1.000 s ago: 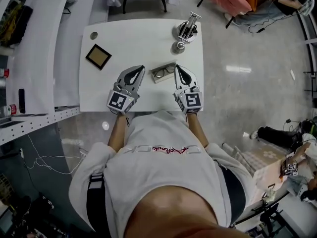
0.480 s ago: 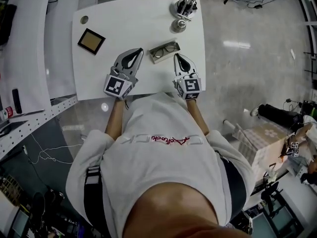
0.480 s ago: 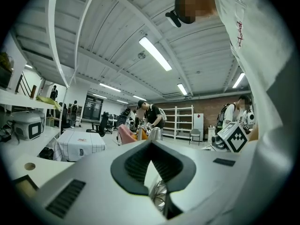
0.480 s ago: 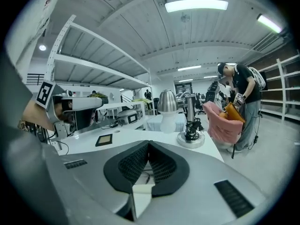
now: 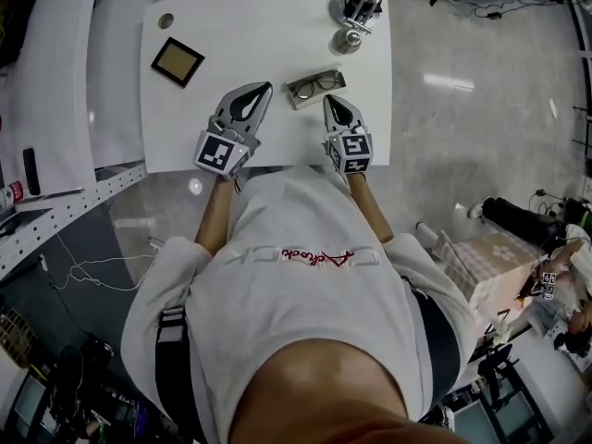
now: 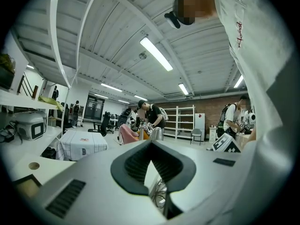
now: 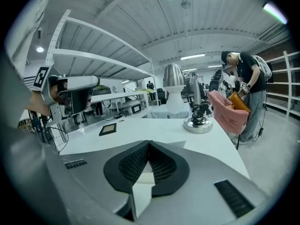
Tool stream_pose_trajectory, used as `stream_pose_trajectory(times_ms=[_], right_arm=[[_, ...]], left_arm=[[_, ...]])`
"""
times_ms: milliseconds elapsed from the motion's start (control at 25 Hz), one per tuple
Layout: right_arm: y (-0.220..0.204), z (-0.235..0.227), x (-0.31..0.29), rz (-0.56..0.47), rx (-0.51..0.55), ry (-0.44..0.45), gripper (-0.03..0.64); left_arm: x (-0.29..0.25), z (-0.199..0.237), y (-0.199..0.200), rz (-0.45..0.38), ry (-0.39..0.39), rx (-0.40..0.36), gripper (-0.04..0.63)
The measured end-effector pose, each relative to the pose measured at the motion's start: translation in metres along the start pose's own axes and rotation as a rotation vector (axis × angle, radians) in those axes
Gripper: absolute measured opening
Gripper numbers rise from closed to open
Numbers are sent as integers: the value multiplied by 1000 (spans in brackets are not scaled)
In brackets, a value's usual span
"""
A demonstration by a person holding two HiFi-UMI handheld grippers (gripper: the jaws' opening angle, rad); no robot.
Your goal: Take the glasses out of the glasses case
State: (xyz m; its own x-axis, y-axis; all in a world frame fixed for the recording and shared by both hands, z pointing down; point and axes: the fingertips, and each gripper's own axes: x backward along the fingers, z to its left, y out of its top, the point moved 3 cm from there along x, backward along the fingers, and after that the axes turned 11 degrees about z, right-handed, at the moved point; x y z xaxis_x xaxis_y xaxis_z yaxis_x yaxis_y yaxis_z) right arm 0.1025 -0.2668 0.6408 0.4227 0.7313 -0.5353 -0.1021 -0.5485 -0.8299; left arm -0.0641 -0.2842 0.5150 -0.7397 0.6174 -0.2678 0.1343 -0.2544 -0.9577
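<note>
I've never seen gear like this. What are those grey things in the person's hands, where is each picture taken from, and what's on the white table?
There is no robot: a person holds a hand tool with two fingers in each hand. The top-down picture comes from a camera on the person's head. The other two come from cameras riding on each tool, looking along its fingers. The left gripper and the right gripper both have their fingers shut and hold nothing. Close by their tips, on the white table, lies an open glasses case with the glasses inside. Farther away are a dark square frame and a metal stand.
</note>
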Motion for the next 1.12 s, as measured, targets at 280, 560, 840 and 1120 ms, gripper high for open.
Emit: stream_pose_trajectory(times_ms=[280,560,840,1120], right_arm=[[-13,-10,-42,98,33,39,-3],[-25,-12,-68,196,89,69,-3],[-36,-1,-80,343,788,-39,-3],[-43,3,-87,369,1219,-96,-3]], left_arm=[[5,-1,-3,-2,14,17,26],[6,-1,-4,0,13,22,26],[5,-2,-4,1,11,25,26],[8,2,-3,-28,18,72,26]])
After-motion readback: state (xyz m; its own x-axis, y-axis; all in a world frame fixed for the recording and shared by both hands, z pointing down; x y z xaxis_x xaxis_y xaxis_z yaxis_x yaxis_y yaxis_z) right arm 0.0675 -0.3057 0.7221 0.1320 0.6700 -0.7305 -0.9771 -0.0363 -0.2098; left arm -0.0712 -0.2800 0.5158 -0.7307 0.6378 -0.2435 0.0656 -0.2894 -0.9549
